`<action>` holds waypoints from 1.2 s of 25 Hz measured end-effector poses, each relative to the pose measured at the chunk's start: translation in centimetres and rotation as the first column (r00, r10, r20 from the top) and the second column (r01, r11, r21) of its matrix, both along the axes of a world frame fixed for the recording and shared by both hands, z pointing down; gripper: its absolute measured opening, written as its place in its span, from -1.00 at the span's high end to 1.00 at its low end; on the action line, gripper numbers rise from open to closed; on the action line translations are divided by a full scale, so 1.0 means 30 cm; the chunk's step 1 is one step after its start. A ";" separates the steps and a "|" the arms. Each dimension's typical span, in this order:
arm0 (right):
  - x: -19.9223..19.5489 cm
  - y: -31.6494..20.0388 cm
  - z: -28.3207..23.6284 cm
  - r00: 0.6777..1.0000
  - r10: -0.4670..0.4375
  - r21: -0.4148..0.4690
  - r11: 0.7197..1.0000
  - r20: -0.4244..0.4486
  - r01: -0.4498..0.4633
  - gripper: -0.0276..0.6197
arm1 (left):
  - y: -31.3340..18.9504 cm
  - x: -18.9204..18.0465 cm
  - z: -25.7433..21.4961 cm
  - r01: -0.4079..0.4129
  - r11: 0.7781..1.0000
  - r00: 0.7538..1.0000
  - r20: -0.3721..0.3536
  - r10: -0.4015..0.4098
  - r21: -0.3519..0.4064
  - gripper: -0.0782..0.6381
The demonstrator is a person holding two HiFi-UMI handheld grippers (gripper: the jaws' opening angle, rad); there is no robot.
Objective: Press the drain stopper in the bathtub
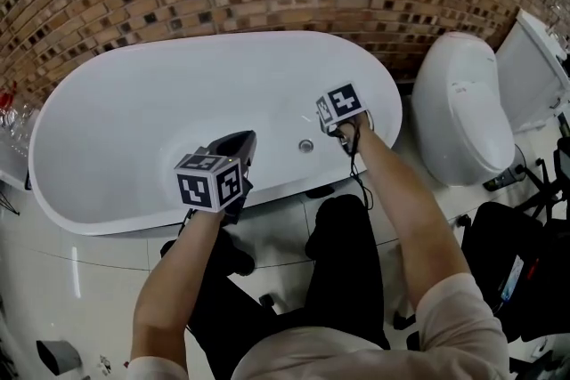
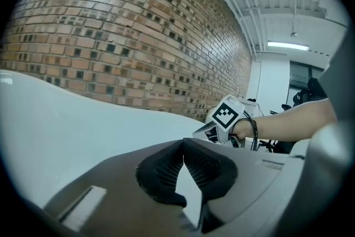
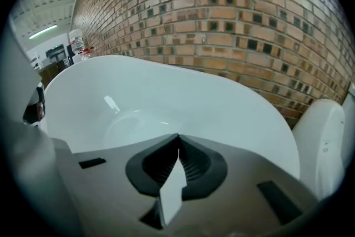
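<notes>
Head view: drain stopper (image 1: 305, 145) between closed, empty left tongs (image 1: 248, 138) and closed, empty right tongs (image 1: 324, 114), nearer the right.

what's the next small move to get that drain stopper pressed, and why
Probably ease the right tool down and slightly left onto the small round metal drain stopper. The head view shows the stopper on the floor of the white oval bathtub, just left of that tool, untouched. Its jaws are shut and empty, so the closed tip could push.
</notes>
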State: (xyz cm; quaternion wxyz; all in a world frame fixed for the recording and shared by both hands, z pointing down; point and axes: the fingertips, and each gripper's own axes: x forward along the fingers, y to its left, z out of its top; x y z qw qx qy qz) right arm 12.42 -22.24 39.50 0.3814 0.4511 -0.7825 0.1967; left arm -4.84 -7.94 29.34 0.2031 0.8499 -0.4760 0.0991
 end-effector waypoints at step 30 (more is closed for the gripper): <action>-0.091 0.511 -0.271 0.963 -0.118 0.226 0.972 0.244 0.062 0.87 | 0.445 -0.098 -0.084 0.070 0.982 0.997 -0.049 -0.063 0.173 0.76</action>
